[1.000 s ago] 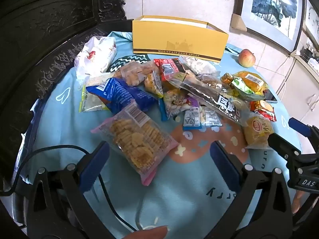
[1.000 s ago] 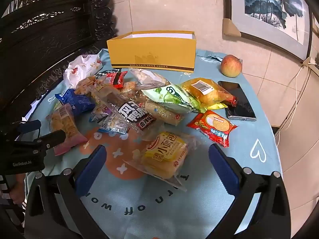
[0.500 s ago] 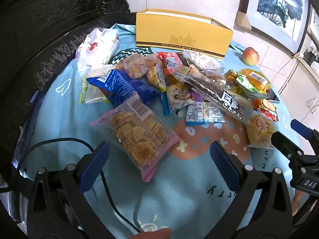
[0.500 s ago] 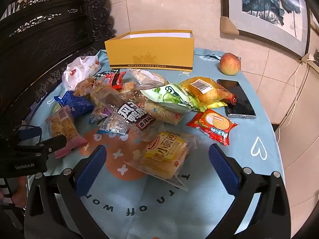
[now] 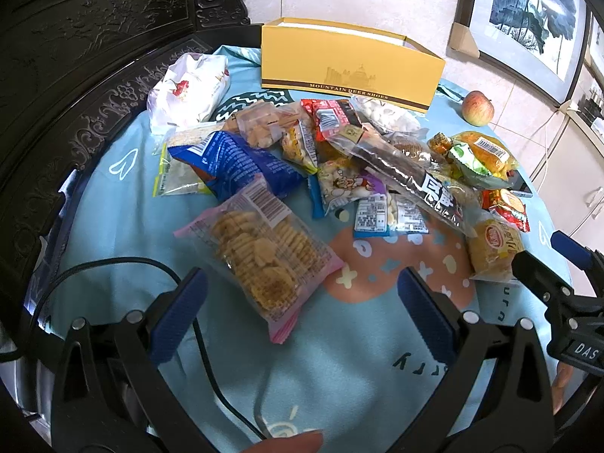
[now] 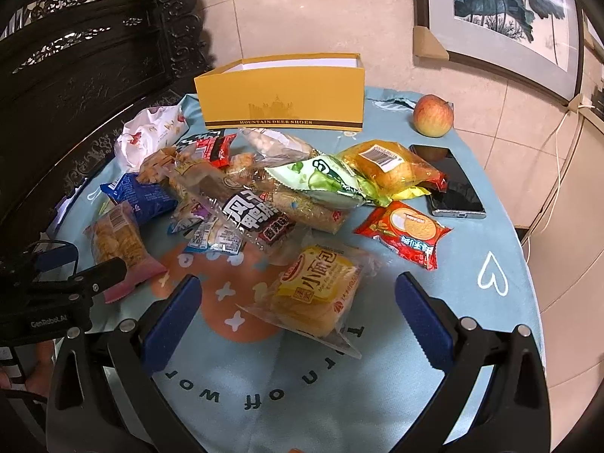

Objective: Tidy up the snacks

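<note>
Several snack packets lie in a pile on a round table with a light blue cloth (image 5: 113,226). An open yellow shoe box (image 5: 351,64) stands at the far edge; it also shows in the right wrist view (image 6: 281,96). My left gripper (image 5: 298,309) is open and empty, just in front of a clear pink-edged cracker bag (image 5: 260,253). My right gripper (image 6: 294,313) is open and empty, with a yellow bread packet (image 6: 317,287) lying between its fingers. A red biscuit packet (image 6: 406,232) lies right of the pile.
An apple (image 6: 433,115) and a black phone (image 6: 449,183) lie at the far right. A white plastic bag (image 5: 188,90) sits at the far left. Dark carved furniture (image 5: 75,56) borders the table's left side. A black cable (image 5: 204,339) crosses the near edge.
Both grippers have moved slightly forward and upward over the table, so the pile sits a little closer. Both stay open and no packet has moved.
</note>
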`<state>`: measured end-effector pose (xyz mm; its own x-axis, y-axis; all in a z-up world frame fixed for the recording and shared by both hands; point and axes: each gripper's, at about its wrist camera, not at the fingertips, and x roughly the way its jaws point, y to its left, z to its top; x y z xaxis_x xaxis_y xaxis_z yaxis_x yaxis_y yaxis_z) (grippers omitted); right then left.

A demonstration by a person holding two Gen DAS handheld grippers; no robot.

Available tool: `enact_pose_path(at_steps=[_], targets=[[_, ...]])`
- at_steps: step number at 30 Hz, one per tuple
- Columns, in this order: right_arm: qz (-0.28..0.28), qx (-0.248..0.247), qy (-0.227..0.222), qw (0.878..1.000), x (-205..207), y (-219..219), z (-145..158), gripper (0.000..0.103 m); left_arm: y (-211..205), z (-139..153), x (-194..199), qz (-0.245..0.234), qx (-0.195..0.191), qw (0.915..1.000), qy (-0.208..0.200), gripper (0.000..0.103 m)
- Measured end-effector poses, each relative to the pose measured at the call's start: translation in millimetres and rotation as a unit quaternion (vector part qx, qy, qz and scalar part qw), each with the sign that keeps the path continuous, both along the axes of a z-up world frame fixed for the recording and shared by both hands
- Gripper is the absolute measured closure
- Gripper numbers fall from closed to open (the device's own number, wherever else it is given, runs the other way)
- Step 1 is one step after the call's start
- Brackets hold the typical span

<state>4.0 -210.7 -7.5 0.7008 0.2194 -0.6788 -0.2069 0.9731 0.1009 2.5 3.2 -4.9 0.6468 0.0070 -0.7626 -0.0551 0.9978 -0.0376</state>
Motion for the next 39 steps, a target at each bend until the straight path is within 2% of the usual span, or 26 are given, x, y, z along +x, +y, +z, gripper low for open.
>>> enact_pose_path(at_steps=[39], targets=[[0.002,-0.004,0.002,1.0,-1.1,3.8,1.1,0.001,-2.8,4.2,-3.7,-0.002,0.001,1.0,-0.004,0.002]])
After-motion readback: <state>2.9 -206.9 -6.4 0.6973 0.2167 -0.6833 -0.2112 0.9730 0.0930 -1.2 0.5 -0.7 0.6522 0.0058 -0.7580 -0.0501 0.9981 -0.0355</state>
